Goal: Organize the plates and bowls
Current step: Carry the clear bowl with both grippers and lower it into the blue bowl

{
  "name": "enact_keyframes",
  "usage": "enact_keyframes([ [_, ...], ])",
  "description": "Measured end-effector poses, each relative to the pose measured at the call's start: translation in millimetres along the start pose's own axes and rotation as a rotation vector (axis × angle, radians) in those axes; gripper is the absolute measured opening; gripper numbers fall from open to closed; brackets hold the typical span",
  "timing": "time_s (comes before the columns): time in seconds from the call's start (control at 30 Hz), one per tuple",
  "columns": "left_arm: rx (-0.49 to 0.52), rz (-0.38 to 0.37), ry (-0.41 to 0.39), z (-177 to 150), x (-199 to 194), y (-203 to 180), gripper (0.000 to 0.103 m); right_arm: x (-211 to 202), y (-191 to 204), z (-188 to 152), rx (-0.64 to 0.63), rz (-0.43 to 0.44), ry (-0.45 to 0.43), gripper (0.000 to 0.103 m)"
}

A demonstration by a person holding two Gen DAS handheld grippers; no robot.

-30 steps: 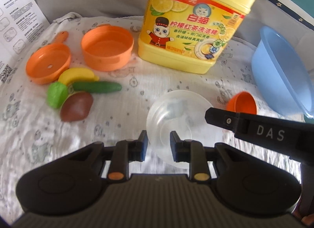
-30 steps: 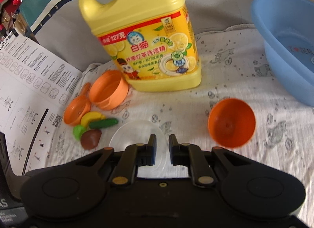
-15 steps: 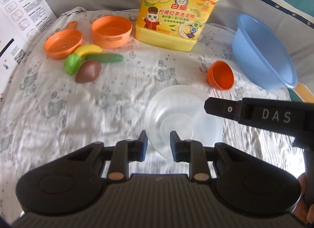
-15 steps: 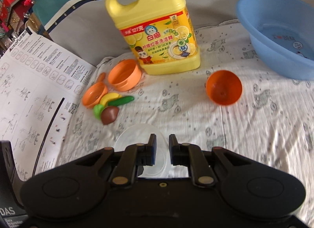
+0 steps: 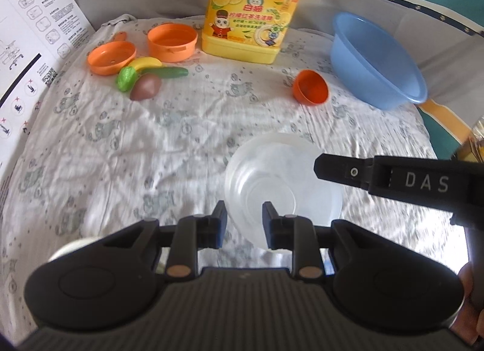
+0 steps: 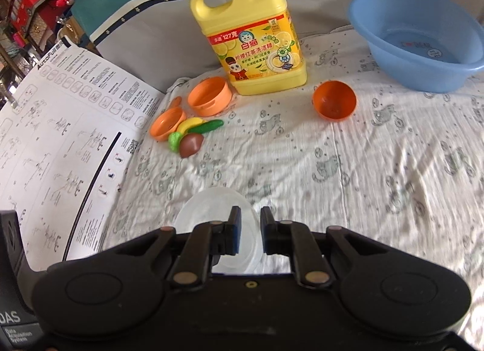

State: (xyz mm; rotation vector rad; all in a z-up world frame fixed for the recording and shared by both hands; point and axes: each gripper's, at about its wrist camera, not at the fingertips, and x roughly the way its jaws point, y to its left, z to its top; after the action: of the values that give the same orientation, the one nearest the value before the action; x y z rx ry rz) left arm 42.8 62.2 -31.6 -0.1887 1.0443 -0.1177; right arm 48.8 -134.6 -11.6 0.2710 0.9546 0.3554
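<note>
One clear bowl (image 5: 282, 181) is near the front of the cloth (image 5: 151, 145), its rim between both grippers' jaws: left gripper (image 5: 244, 221) and right gripper (image 6: 250, 227) both grasp it. One small orange bowl (image 6: 334, 100) and one blue basin (image 6: 417, 36) stand well apart.

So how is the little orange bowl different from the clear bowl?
The orange bowl is solid orange; the clear bowl is see-through. The orange bowl looks smaller. The orange bowl lies tipped on its side on the cloth, untouched, while the clear bowl sits between the fingers of both claws. Both are round, empty bowls.
</note>
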Motion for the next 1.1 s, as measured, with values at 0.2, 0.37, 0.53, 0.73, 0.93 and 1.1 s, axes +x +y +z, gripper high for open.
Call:
enact_keyframes([
  [0.2,0.026,-0.014,-0.013,-18.8,-21.1,-9.7,0.024,-27.0,0.0,-20.6,-0.004,-0.001,-0.011,0.014],
  [0.37,0.053,-0.031,-0.030,-31.9,-39.0,-18.9,0.026,-48.2,-1.7,-36.6,0.002,0.000,-0.025,0.014],
  [0.53,0.078,-0.050,-0.033,-44.6,-50.7,-26.9,0.027,-69.4,-4.0,-50.1,0.013,0.003,-0.044,0.014],
  [0.73,0.099,-0.076,-0.023,-60.3,-57.3,-35.3,0.027,-83.6,-11.1,-66.1,0.030,-0.005,-0.040,0.014],
  [0.93,0.130,-0.079,-0.002,-71.7,-55.0,-43.0,0.031,-85.1,-20.0,-82.8,0.048,-0.013,-0.013,0.014],
  [1.1,0.145,-0.077,0.025,-75.9,-45.6,-47.7,0.031,-80.4,-29.2,-94.3,0.078,-0.018,0.015,0.014],
])
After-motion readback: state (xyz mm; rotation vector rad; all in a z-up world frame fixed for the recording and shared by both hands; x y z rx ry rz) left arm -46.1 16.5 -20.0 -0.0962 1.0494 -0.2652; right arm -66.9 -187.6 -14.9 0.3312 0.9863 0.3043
